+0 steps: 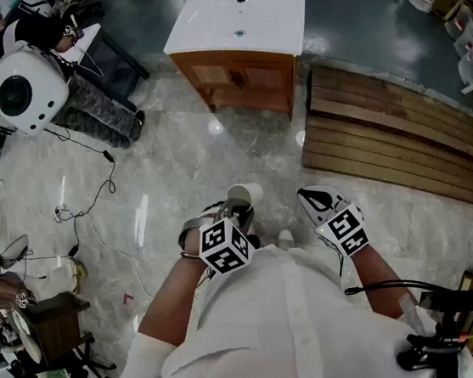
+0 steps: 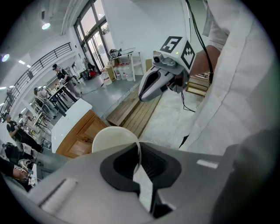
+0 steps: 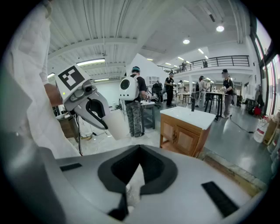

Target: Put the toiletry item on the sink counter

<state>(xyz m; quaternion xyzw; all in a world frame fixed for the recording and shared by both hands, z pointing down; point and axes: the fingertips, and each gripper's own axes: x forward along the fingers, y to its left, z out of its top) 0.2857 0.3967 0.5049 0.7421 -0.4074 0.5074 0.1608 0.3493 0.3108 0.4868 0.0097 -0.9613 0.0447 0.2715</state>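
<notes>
The floor is glossy stone. Across it, well apart from you, stands the white desk with its sink. Wooden slats lie just beside it on your right, and loose cables trail over the floor to your left.

The cup is not on the desk yet. Your left claw has it, clamped on one side of the thin wall at the rim. Your right claw is closed with nothing in it.

That one-sided pinch is the weak point, as I judge it. A swing while you walk could make the cup pivot or slip out. Squeezing harder could buckle the wall. Watch your feet too: catching the cables or the edge of the slats would jolt your arm. At the desk, if you let go over the sink or near an edge, the cup may tip.
</notes>
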